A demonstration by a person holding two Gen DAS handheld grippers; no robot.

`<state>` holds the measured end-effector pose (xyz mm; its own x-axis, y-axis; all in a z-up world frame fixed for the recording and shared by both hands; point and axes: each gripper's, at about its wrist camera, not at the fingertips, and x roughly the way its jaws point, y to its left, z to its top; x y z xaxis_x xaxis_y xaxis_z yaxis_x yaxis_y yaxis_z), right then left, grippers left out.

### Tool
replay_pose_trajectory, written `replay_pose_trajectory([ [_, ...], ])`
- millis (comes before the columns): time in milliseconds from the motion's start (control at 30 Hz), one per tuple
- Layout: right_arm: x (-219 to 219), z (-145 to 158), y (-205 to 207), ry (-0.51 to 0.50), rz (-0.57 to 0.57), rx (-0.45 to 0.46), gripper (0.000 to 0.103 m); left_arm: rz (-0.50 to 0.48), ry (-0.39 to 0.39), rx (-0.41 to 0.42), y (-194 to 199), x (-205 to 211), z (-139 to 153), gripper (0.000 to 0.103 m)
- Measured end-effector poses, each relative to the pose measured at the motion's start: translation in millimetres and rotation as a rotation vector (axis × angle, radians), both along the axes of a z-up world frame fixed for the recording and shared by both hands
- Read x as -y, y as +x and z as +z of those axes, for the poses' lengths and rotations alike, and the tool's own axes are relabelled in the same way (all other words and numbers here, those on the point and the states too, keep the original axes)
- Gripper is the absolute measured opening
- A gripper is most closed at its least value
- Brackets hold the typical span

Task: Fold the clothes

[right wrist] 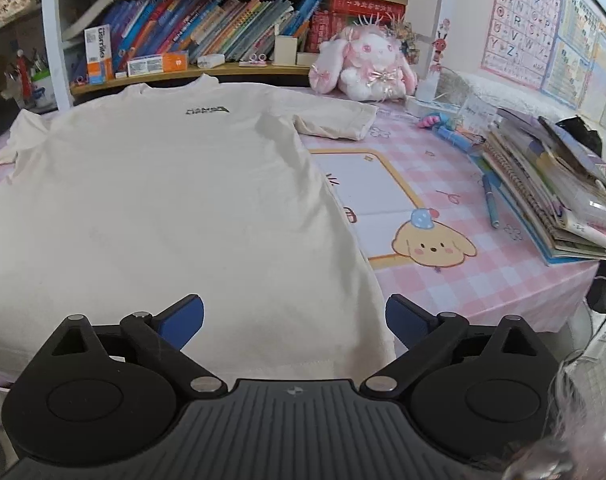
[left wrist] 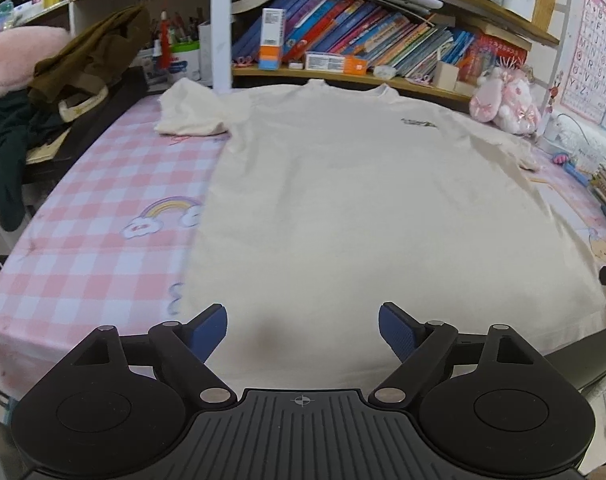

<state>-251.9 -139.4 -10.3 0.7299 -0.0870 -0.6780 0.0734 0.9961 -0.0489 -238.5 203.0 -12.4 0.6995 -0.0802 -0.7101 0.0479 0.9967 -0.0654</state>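
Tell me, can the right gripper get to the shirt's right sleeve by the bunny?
Probably yes. The right gripper is open and empty, and the sleeve lies flat with only T-shirt and bare tablecloth between; the plush bunny sits behind it.

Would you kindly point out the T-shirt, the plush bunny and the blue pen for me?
T-shirt (right wrist: pixel 163 208): right wrist view, middle of its front.
Plush bunny (right wrist: pixel 369 54): right wrist view, its face.
Blue pen (right wrist: pixel 490 202): right wrist view, middle of its barrel.

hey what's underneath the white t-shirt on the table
The white T-shirt lies flat on a pink checked tablecloth, partly covering a rainbow print. Whatever else lies beneath the shirt is covered.
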Motion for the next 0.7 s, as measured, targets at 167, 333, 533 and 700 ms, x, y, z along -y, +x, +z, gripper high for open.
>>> replay_pose_trajectory([
  [167,5,-2,11,0.007,0.065,-0.001,0.099,-0.015,0.004,-0.020,4,21,-4,0.086],
  [333,10,-10,15,0.026,0.088,-0.030,0.099,-0.039,0.021,-0.019,12,38,0,0.086],
  [533,14,-17,22,0.055,0.059,-0.059,0.099,-0.065,0.034,-0.035,35,40,-1,0.086],
  [700,11,-20,35,0.075,-0.024,-0.067,0.099,-0.136,0.046,-0.026,64,30,-3,0.086],
])
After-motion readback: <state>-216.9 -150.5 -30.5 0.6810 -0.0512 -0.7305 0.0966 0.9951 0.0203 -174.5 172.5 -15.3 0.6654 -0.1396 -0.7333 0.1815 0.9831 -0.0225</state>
